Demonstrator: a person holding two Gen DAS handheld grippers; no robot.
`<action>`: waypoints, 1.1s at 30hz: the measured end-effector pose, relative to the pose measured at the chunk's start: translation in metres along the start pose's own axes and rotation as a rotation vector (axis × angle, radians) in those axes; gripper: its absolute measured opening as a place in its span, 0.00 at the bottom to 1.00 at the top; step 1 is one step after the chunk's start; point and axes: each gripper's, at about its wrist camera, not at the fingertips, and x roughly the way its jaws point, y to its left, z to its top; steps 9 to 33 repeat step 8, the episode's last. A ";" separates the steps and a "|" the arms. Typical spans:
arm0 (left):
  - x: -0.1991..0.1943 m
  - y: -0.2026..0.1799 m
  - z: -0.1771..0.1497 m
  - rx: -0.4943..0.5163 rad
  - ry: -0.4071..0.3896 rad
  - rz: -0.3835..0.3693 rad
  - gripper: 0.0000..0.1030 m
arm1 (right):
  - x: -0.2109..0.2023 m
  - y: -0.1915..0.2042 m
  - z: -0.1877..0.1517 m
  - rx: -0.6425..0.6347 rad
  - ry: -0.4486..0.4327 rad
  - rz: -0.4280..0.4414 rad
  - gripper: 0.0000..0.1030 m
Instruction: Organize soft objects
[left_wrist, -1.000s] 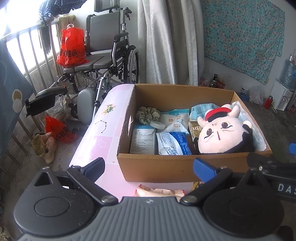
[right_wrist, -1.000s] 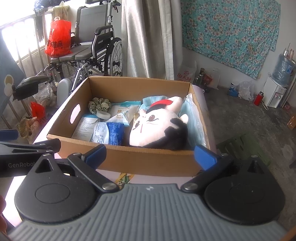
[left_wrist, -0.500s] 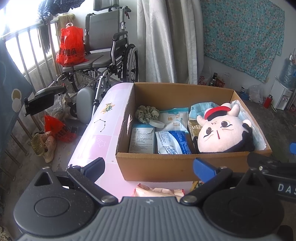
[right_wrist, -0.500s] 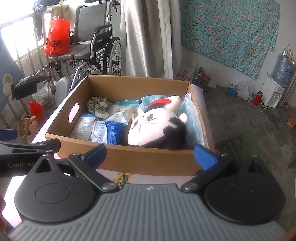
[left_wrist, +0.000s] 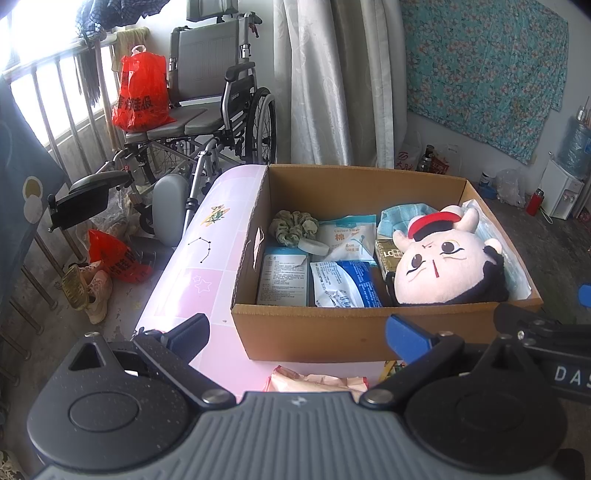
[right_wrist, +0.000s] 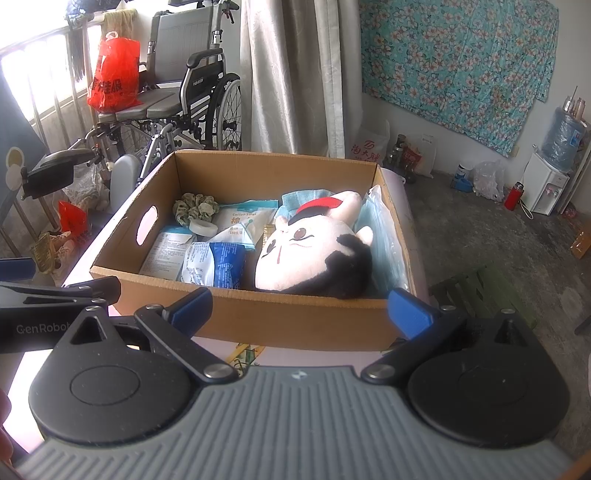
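Hovering before the cardboard box (left_wrist: 314, 336) on the pink tabletop (left_wrist: 192, 273), the left claw (left_wrist: 298, 334) and right claw (right_wrist: 299, 308) both gape wide, empty. The plush doll (left_wrist: 443, 269) lies inside the box's right half, beside packets (left_wrist: 343, 282) and a green scrunchie (left_wrist: 293, 227).

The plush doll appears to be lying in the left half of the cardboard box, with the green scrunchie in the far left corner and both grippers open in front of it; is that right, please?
Not quite: the plush doll lies in the right half of the cardboard box, as the left wrist view shows. The rest holds: the green scrunchie sits in the far left corner, and the left gripper and right gripper are both open in front of the box.
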 end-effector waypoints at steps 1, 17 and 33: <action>0.000 0.000 0.000 0.001 0.000 0.001 0.99 | 0.000 0.000 0.000 0.000 0.000 0.000 0.99; 0.001 0.000 0.000 0.001 0.001 0.001 0.99 | 0.000 -0.001 0.000 0.001 0.001 0.000 0.99; 0.001 0.000 0.000 0.001 0.001 0.001 0.99 | 0.000 -0.001 0.000 0.001 0.001 0.000 0.99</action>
